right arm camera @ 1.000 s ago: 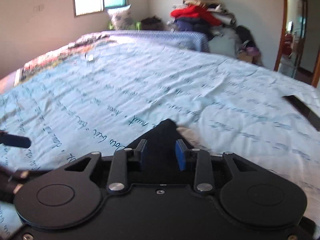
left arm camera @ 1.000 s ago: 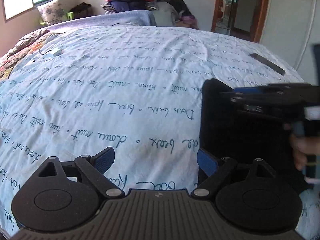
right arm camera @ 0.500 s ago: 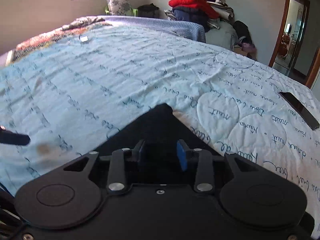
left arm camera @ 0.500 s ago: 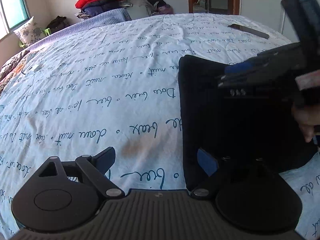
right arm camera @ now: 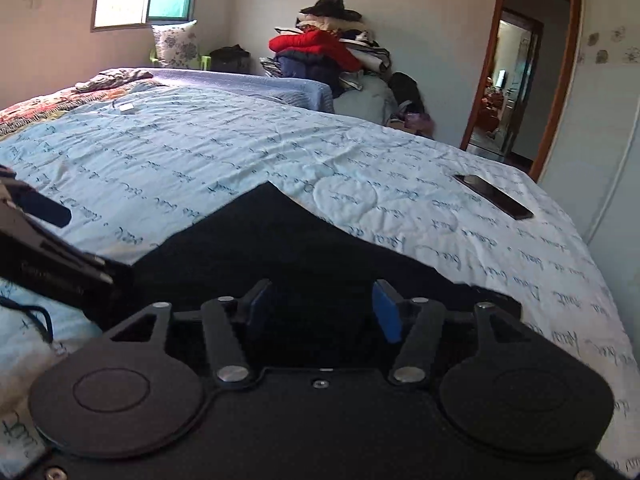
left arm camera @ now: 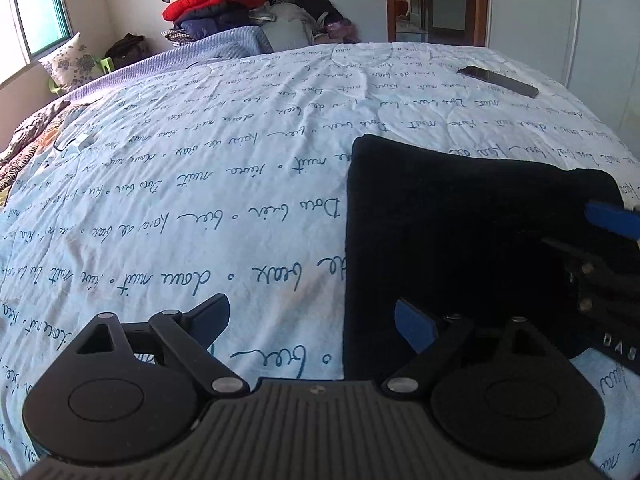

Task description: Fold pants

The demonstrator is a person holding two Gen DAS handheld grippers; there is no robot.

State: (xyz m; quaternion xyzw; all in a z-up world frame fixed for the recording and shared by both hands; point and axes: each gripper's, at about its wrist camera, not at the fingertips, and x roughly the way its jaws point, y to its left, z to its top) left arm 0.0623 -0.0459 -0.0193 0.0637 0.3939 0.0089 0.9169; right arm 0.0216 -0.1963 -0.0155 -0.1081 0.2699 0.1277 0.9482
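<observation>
The black pants (left arm camera: 460,240) lie folded into a flat rectangle on the light blue bedspread (left arm camera: 240,160). My left gripper (left arm camera: 312,322) is open wide just above the spread, its right fingertip over the pants' near left edge and nothing between its fingers. In the right wrist view the pants (right arm camera: 280,248) spread out ahead to a far corner. My right gripper (right arm camera: 322,308) hovers low over their near part with its jaws opening; the cloth lies under the gap and the pads do not press on it. One blue pad (left arm camera: 608,220) of the right gripper shows at the pants' right side.
A dark phone (left arm camera: 498,80) lies on the spread beyond the pants, also visible as the phone (right arm camera: 494,196) to the far right. A small white item (left arm camera: 82,142) rests at the far left. A pile of clothes (right arm camera: 320,52) and a doorway (right arm camera: 508,92) stand behind the bed.
My right gripper's jaws have widened and it has drawn back toward the pants' right side, letting go of the cloth. More of the flat pants now shows. The left gripper stays open.
</observation>
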